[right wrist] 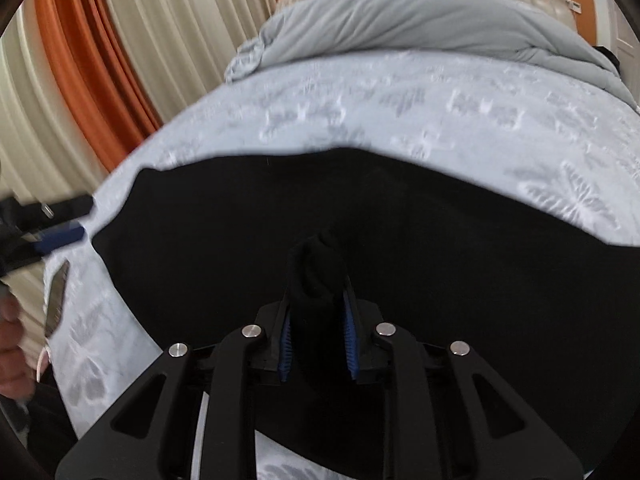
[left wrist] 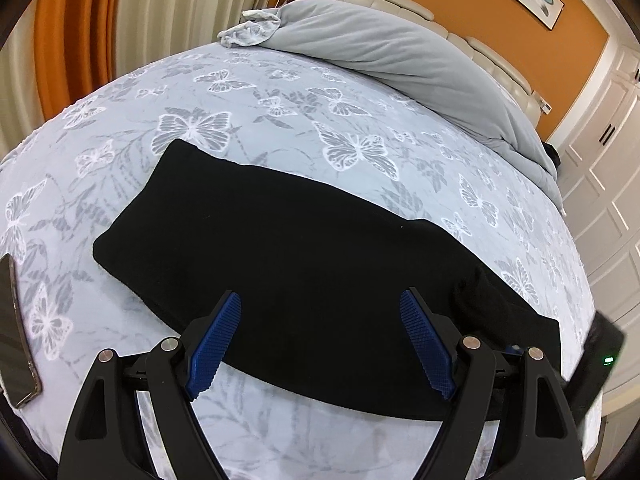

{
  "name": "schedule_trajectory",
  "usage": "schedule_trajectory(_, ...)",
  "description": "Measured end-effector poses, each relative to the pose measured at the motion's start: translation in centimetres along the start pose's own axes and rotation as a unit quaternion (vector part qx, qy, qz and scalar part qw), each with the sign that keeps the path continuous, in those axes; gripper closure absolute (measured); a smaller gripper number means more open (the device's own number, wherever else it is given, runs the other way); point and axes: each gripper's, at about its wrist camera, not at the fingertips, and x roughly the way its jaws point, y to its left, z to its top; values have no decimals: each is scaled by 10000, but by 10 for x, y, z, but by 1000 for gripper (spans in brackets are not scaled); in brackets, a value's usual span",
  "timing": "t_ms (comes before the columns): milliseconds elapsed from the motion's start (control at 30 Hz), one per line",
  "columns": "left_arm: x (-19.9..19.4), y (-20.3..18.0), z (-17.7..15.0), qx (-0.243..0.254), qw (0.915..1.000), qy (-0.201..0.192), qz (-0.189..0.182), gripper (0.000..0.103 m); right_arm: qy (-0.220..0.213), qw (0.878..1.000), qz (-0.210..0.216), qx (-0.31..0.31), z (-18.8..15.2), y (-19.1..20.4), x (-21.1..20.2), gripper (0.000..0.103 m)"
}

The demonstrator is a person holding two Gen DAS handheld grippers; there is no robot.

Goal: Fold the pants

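Pants (left wrist: 280, 248): black, lying as a long flat band across the butterfly-print bed (left wrist: 280, 92), from centre-left of the left wrist frame down to its lower right. They look already halved lengthwise, judging by the narrow even outline. In the right wrist frame they fill the middle band.

Right tool (right wrist: 318, 344): jaws pressed in on a bunched ridge of the black fabric, which stands up between the blue pads (right wrist: 350, 344) at frame centre. Grip sits on the near edge of the garment; how many layers are caught can't be told, since black on black hides it.

Left tool (left wrist: 320, 344): jaws spread wide, nothing between them, hovering low over the near edge of the pants at bottom centre. It also shows at the left edge of the right wrist frame, blurred, just off the garment's left end.

Step in hand, as a judgement: right end gets carried over toward the left end.
- Lift just enough to clear the lower layer; dragging would wrinkle it.
- Left tool should pin or pinch the near edge so the base doesn't slide.
- Land edge on edge, then release.

Pose: both tools pitched down and forward toward the headboard (left wrist: 400, 0). Phone (left wrist: 16, 332) lies at the far left of the bed, apart from the pants.
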Motion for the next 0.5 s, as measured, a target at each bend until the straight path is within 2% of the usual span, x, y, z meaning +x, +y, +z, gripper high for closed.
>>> schedule_trajectory(67,1,1,0,19,10000,26,0,20,-47,9998,35,-196,-5,8,5,64)
schedule_trajectory(100,2,1,-1,31,10000,47,2,19,-56,9993,123,-335,-6,13,3,52)
schedule_trajectory(133,4,2,-1,34,10000,78,7,18,-28,9991,146,-386,-6,16,0,47)
schedule_trajectory(200,9,6,0,-22,9998,177,12,18,-50,9991,226,-358,-2,19,-21,47)
schedule_trajectory(300,13,16,0,-199,9994,283,20,18,-545,9978,340,-152,8,4,-73,46)
schedule_trajectory(367,13,22,0,-241,9993,286,46,18,-819,9966,20,70,9,-25,-108,43)
schedule_trajectory(400,13,24,0,-214,9994,273,55,18,-875,9956,-202,258,8,-44,-120,38)
schedule_trajectory(433,12,24,-2,-172,9995,273,15,18,-883,9936,-449,533,5,-67,-129,35)
schedule_trajectory(500,14,18,-5,-52,9989,380,-278,18,-628,9846,-898,1360,-10,-124,-140,35)
